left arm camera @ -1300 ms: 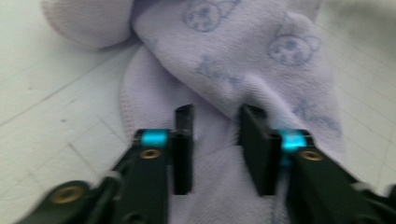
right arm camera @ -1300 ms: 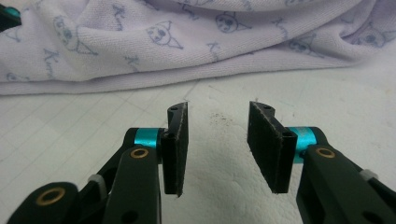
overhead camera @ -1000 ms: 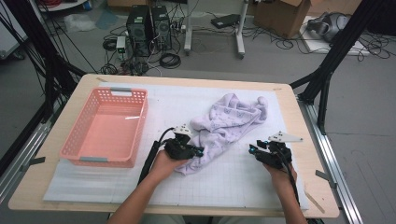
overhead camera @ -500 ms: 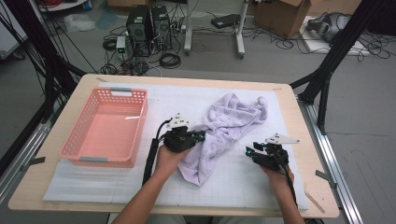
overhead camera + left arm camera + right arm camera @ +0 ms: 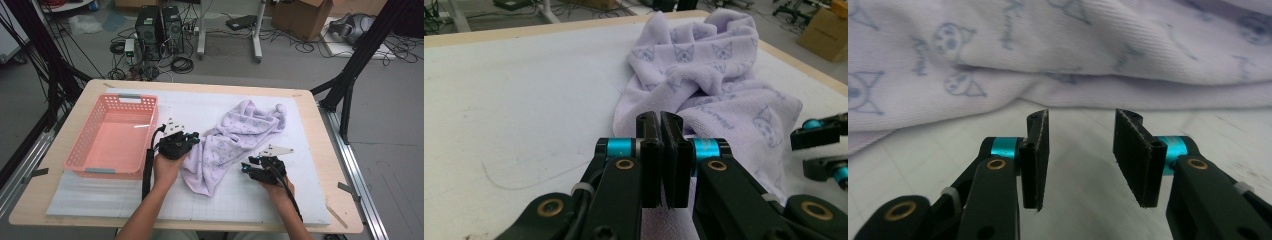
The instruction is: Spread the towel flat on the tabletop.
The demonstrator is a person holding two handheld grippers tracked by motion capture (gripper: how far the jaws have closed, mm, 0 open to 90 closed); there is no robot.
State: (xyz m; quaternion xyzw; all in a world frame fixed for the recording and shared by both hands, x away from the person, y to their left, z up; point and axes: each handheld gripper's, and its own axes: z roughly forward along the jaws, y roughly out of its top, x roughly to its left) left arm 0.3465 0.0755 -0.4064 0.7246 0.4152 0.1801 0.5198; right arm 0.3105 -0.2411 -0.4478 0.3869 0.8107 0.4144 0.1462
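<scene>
Both forearms reach in from the near edge of the tabletop (image 5: 310, 210). The left gripper (image 5: 192, 140) sits left of the middle, its jaws pressed together with a fold of cloth (image 5: 724, 90) pinched between them. The right gripper (image 5: 246, 167), nearer the right edge, points leftward, low over the surface, its jaws parted with nothing between them.

Bare mat (image 5: 280, 195) between towel (image 5: 235, 140), tool (image 5: 250, 167)

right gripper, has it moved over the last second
Yes. In the high view the right gripper has slid left, away from the table's right edge toward the lavender towel, jaws open and apart from it.
</scene>
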